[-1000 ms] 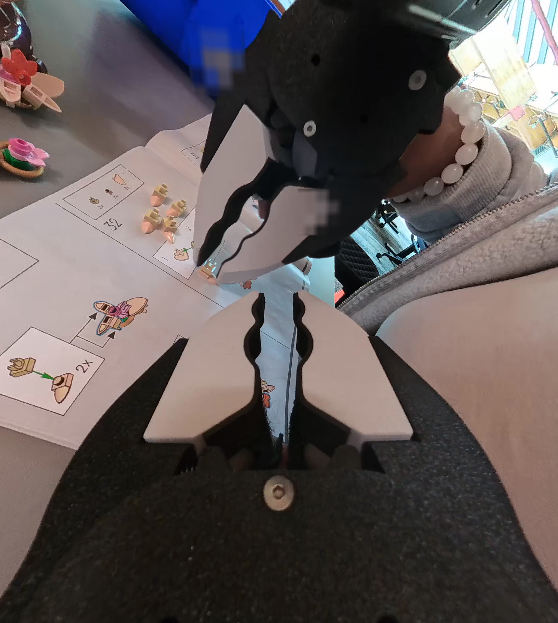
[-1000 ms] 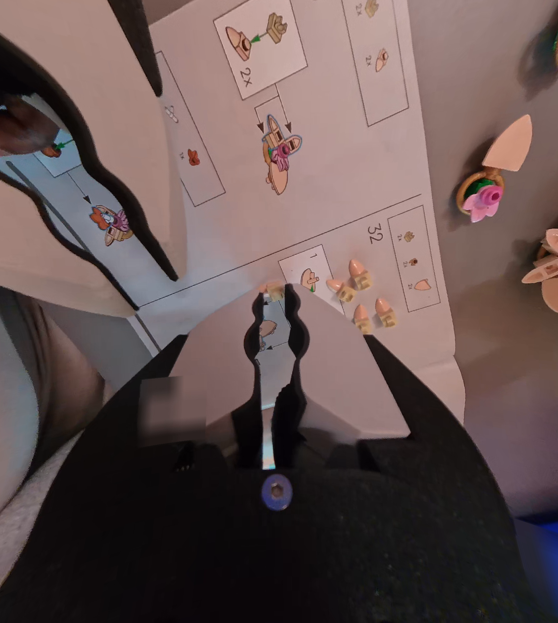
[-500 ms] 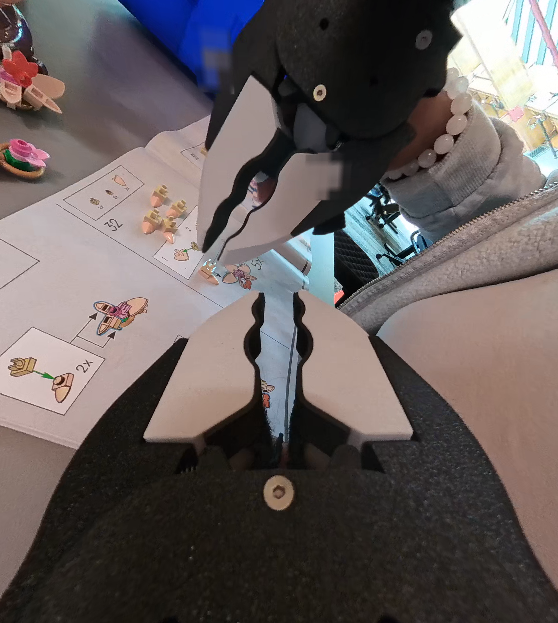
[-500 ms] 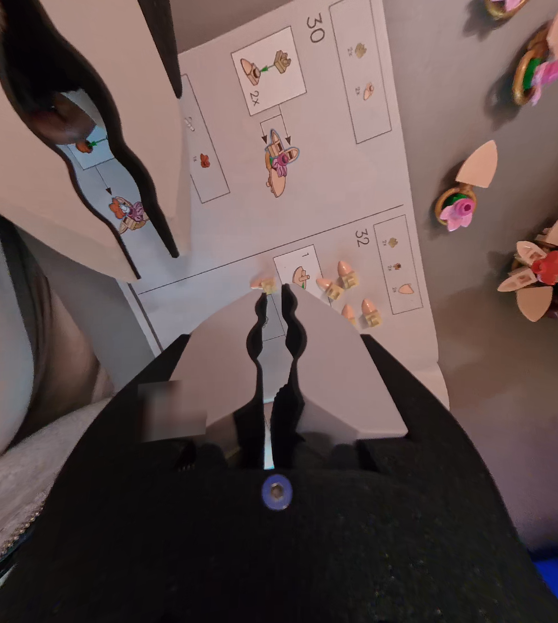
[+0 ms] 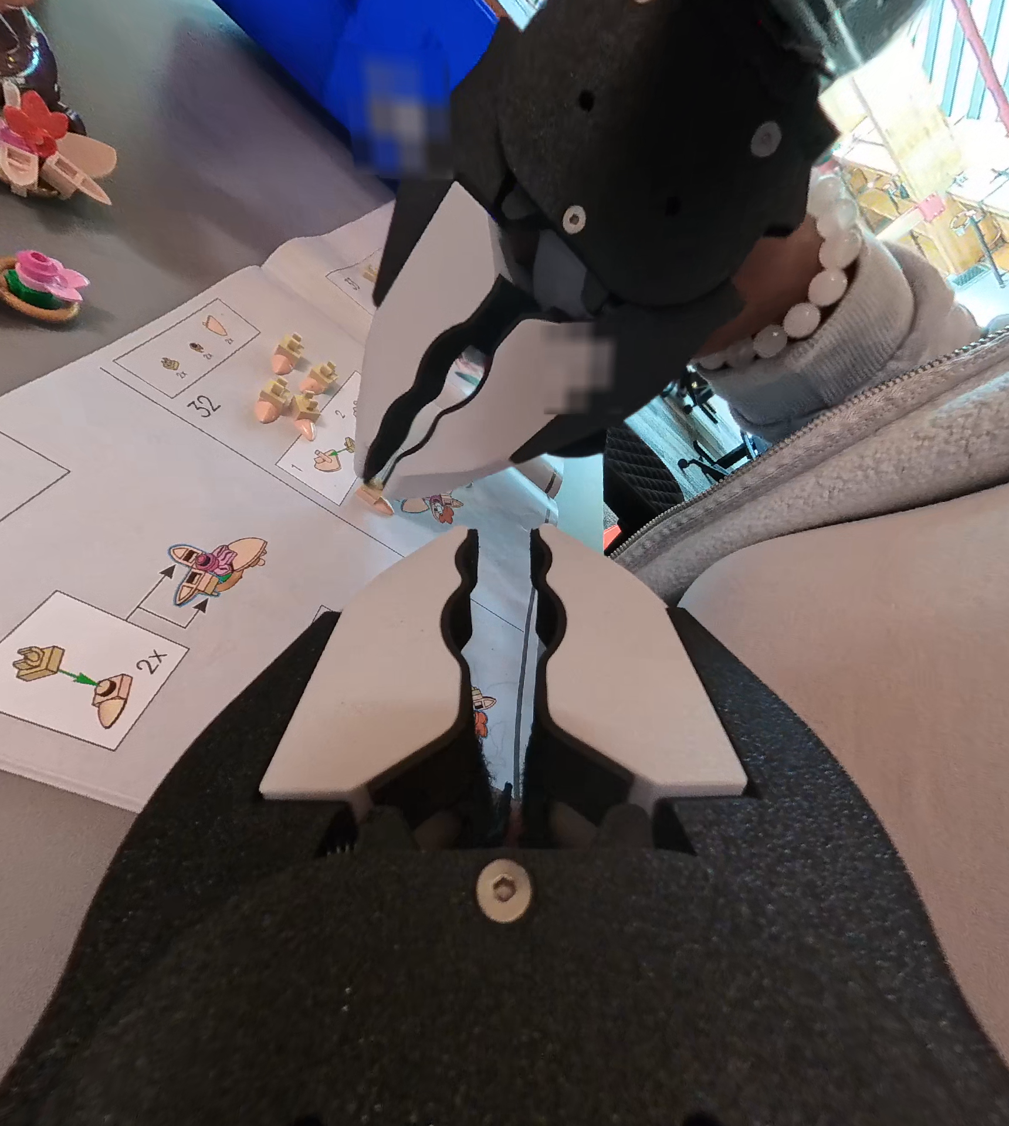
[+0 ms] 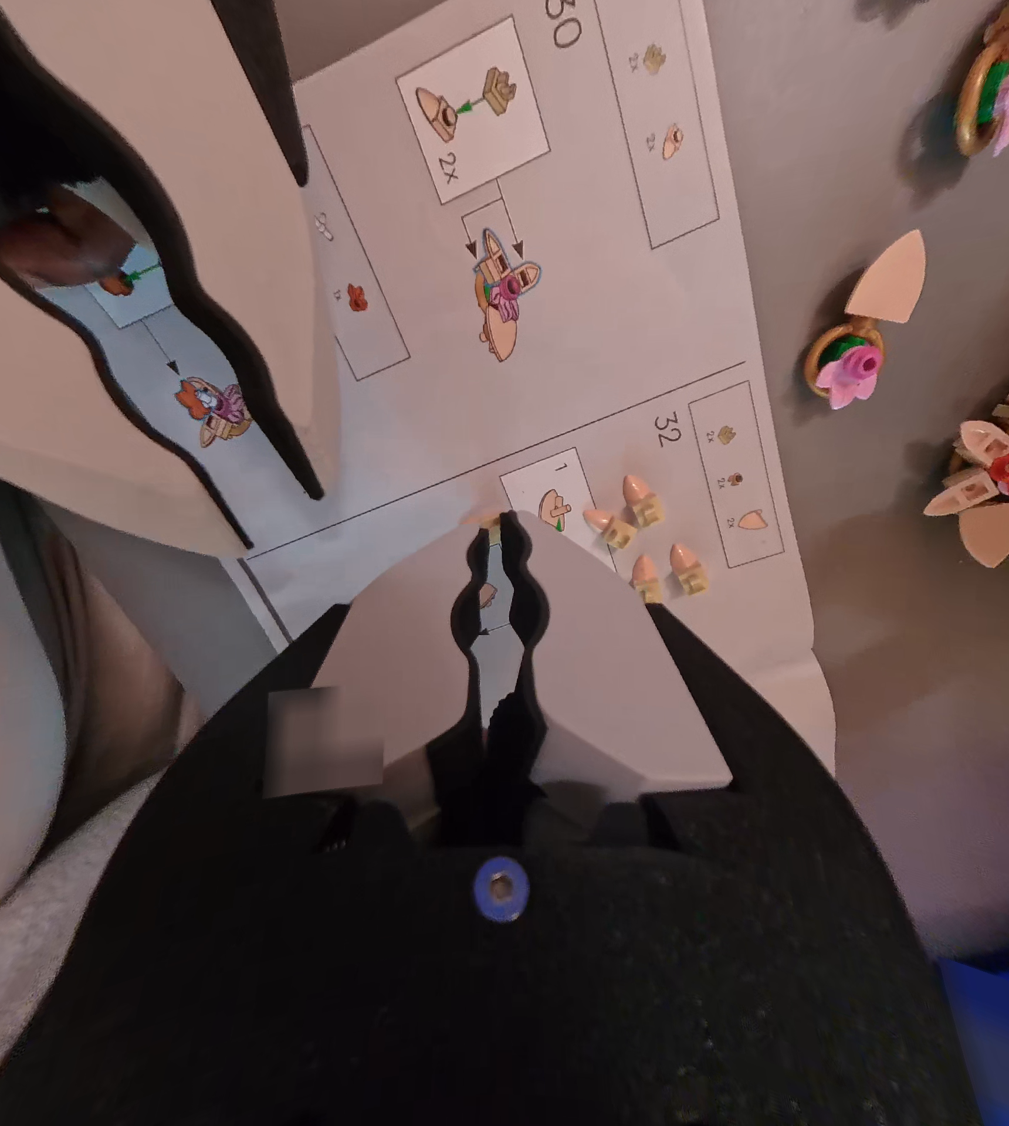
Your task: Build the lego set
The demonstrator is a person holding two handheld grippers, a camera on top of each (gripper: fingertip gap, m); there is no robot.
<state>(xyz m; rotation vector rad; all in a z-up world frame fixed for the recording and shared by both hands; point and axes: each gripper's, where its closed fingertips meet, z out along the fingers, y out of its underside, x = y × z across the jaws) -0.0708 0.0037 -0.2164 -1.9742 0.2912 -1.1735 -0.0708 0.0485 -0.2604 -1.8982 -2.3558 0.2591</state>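
Left wrist view showed the grey tabletop (image 5: 197,183) carrying an open instruction booklet (image 5: 94,536), which served as the work surface. No container was visible except a blue object (image 5: 331,67) at the far edge; whether it held anything could not be told.

The left claw (image 5: 505,536) hung above the booklet's fold with its tips apart and nothing between them.

The right claw (image 5: 377,484) stood tip-down on the page, pinching the tan clip end of a small peach petal piece (image 5: 375,498) that lay on the paper. Judged from this, a good grip would sit squarely on the clip, lifted straight up without twisting.

Four similar pieces (image 6: 642,536) lay loose just beside the right claw. Two flower assemblies (image 6: 849,359) rested on the tabletop, well apart.
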